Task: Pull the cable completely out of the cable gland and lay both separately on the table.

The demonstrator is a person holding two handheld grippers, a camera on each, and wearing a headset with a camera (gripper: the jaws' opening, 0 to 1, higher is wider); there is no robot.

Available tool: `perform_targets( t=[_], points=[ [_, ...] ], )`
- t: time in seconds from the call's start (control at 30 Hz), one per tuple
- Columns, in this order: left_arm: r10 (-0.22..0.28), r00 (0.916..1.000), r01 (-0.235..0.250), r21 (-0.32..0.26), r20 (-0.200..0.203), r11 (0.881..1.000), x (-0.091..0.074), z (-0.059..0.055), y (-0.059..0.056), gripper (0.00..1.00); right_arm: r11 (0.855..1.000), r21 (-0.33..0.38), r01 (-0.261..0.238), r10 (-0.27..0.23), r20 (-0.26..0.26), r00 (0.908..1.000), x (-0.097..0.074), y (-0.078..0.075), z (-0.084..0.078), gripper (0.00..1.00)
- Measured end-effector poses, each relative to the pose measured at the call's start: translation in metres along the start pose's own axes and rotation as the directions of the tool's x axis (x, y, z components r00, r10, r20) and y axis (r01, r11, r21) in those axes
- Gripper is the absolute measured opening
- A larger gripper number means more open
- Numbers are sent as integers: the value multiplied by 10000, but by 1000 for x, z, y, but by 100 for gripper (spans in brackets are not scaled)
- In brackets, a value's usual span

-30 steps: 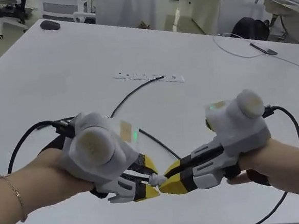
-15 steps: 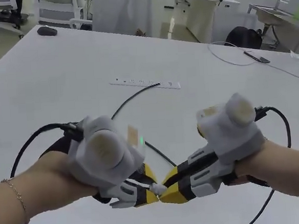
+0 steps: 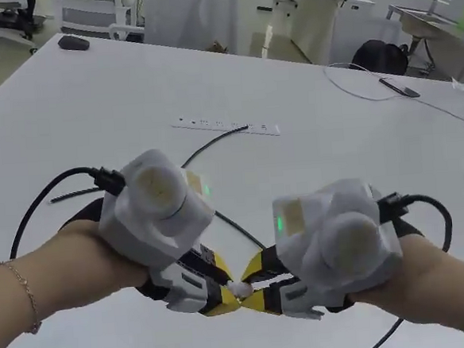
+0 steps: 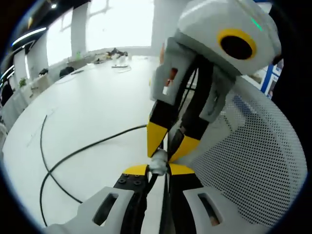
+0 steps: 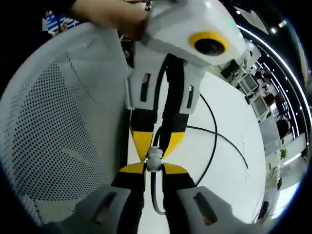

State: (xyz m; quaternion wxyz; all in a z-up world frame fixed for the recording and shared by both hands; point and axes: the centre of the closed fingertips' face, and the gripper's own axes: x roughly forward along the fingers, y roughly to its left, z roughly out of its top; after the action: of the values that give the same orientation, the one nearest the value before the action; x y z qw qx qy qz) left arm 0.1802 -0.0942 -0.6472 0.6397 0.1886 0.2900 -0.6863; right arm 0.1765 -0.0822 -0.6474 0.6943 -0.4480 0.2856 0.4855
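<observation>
1. Two grippers are meeting nose to nose. We are holding the left gripper (image 4: 158,169) and the right gripper (image 5: 153,168) so that their yellow tips are converging on the small white cable gland (image 3: 241,288) from opposite ends.
2. Both pairs of jaws are standing almost together, clamped at the cable gland. We cannot tell whether one pair is pinching the cable at the gland's mouth rather than its body.
3. In the right gripper view, a short dark length is dropping from the cable gland between that gripper's own jaws.
4. We are facing the grippers this way, we judge, so that one can anchor the cable gland while the other draws straight along its axis instead of bending it.
5. We are keeping the cable gland lifted, with the table (image 3: 319,160) lying beneath it. This is probably giving the jaws room on every side.
6. The black cable (image 3: 240,229) is running away from the cable gland in loose curves across the table, toward a white power strip (image 3: 225,125) lying well beyond the gland. That slack should be keeping the pull from being resisted.
7. By our reading the cable is threaded through the gland, so the pull-out is not yet done and neither part is lying on the table.
</observation>
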Motion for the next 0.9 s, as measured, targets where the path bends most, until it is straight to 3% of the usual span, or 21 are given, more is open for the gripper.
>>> perform_targets(
  t=[0.13,0.17,0.23,0.3,0.33,0.37,0.4,0.43,0.47,0.5,0.53,0.57,0.67,0.77,0.8,0.83,0.87,0.9],
  points=[
    [0,9998,6,-285,214,9996,-4,1,3,15,9904,-843,1096,-1102,-22,9939,-2,-3,2,12],
    [-43,9997,53,-421,245,9991,-4,1,3,15,9930,-693,961,-964,-14,9953,-1,0,1,12],
    [156,9998,-164,483,157,9987,-1,1,1,16,9965,-369,757,-757,3,9971,-1,-1,-1,13],
    [404,9992,-389,1391,-79,9895,1,0,0,16,9951,989,-66,44,227,9997,-1,4,-2,15],
    [694,9976,-655,2284,-87,9714,2,3,1,16,9838,1733,-460,358,618,9974,0,3,1,20],
    [798,9967,-732,2585,-154,9632,2,3,0,16,9728,2206,-712,538,839,9950,0,3,2,24],
    [849,9963,-773,3092,-111,9478,3,6,-2,16,9552,2724,-1159,902,1050,9904,0,4,3,26],
    [956,9954,-872,3483,-71,9333,3,8,-2,16,9478,2937,-1241,954,1100,9893,0,2,2,26],
    [1263,9918,-1082,3984,-193,9108,2,6,1,16,9521,2882,-1021,695,1211,9902,-1,-7,2,24],
    [1393,9901,-1179,4298,-186,8952,1,6,2,16,9418,3123,-1241,854,1348,9872,-1,-7,2,22],
    [1492,9886,-1247,4457,-201,8864,0,6,3,16,9174,3641,-1605,1127,1488,9824,-1,-2,3,22],
    [1445,9894,-1234,4328,-161,8930,-1,5,1,16,9056,3888,-1695,1137,1624,9802,0,-5,2,22],
    [1510,9885,-1375,4621,78,8761,-4,11,2,16,9016,3992,-1665,1170,1456,9824,3,-6,-5,19],
    [1557,9878,-1332,4826,-67,8657,-2,9,2,16,8883,4274,-1682,1143,1490,9822,3,-4,-4,17],
    [1550,9879,-1312,4830,-96,8658,-2,8,2,16,8903,4243,-1651,1145,1423,9832,4,-3,-5,15],
    [1544,9877,-1237,4900,-225,8629,0,6,1,16,9098,3962,-1237,989,827,9917,6,-3,-13,13],
    [1532,9880,-1237,4828,-220,8669,1,6,1,16,9029,4082,-1347,1007,1038,9895,7,0,-8,13],
    [1491,9881,-1146,4658,-377,8774,2,3,1,16,9014,4140,-1265,969,919,9910,8,1,-8,13]
  ],
)
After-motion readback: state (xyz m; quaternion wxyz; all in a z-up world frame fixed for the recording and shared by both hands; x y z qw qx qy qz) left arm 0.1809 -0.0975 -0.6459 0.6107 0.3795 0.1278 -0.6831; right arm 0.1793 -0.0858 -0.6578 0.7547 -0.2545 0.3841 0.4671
